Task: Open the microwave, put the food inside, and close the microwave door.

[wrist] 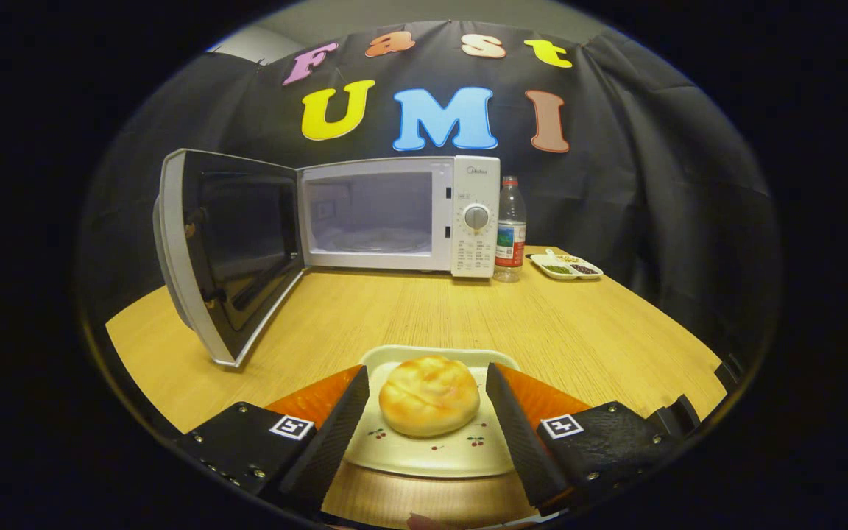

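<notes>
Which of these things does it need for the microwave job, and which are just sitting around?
For the job:
microwave, its door already open
bun on a cherry-print plate
tongs, open, fingers either side of the bun

Lying about:
water bottle beside the microwave
divided snack dish
wooden table

Gripper view low over the table [601,324], close, looking forward along the fingers [336,430] toward the microwave [394,217]

The plate's [431,453] side rims are hidden behind the fingers [336,434] of the hand-held gripper [428,383], so contact cannot be judged. Right of the microwave [394,217], the bottle's [510,232] label and the small tray's [565,265] contents are too small to tell.
</notes>
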Available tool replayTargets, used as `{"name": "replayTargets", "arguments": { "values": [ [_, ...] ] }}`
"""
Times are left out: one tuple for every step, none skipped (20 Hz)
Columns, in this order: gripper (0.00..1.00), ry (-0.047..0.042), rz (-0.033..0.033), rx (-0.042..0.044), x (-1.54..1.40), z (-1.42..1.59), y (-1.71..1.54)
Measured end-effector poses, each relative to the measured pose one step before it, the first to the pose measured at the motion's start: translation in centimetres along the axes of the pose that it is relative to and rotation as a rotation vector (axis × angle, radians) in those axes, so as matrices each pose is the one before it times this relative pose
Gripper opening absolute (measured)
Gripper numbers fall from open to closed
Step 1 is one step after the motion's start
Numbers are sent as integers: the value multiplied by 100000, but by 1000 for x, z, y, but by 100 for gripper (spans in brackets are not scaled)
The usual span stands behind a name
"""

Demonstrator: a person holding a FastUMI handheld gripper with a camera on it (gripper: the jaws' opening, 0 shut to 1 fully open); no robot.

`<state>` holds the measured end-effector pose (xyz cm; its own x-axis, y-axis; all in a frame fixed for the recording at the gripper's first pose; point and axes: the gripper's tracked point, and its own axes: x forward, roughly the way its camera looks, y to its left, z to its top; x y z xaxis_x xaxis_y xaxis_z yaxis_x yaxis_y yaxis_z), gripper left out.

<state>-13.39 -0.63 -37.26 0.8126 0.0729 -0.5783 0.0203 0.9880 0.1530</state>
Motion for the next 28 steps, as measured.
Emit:
{"name": "replayTargets", "arguments": {
  "values": [
    [96, 2256, 255, -579, 469, -509, 107],
    [97, 2923, -244, -108, 596, -730, 115],
    [97, 2514, -262, -220, 575, -590, -61],
    [97, 1623, 761, 137, 208, -367, 158],
    [94, -1509, 287, 886, 132, 297, -61],
    [90, -1042, 638, 1826, 47, -59, -27],
    [86, -248, 2226, 2903, -240, 333, 268],
    [86, -123, 2052, 2895, -181, 47, 185],
    [81, -276, 799, 1279, -112, 297, 100],
    [82, -1171, 497, 465, -186, 318, 83],
    [82, -1247, 272, -382, -218, 622, 109],
    [81, -862, 636, -996, -1, 221, 237],
    [81, -562, 1120, -1230, -103, 579, 403],
    [81, -903, 1578, -1146, -72, 674, 454],
    [81, -899, 1526, -1419, -97, 934, 530],
    [81, -1432, 1178, -1443, 2, 1056, 399],
    [81, -1243, 936, -2036, 236, 1248, 443],
    [81, -1617, 246, -2565, 431, 1300, 354],
    [81, -1378, -647, -3455, 623, 1360, 127],
    [81, -875, -1061, -4110, 700, 1101, 20],
    [82, -760, -455, -3337, 714, 1136, 120],
    [81, -607, -280, -2851, 704, 858, 87],
    [81, -270, -263, -2720, 809, 803, 178],
    [81, 140, -1131, -2903, 831, 638, -116],
    [81, -127, -973, -2657, 882, 722, -93],
    [81, 278, -700, -1893, 1038, 514, 42],
    [81, 113, -448, -1598, 984, 534, 44],
    [81, 205, -506, -1881, 974, 526, 223]
  ]
}}
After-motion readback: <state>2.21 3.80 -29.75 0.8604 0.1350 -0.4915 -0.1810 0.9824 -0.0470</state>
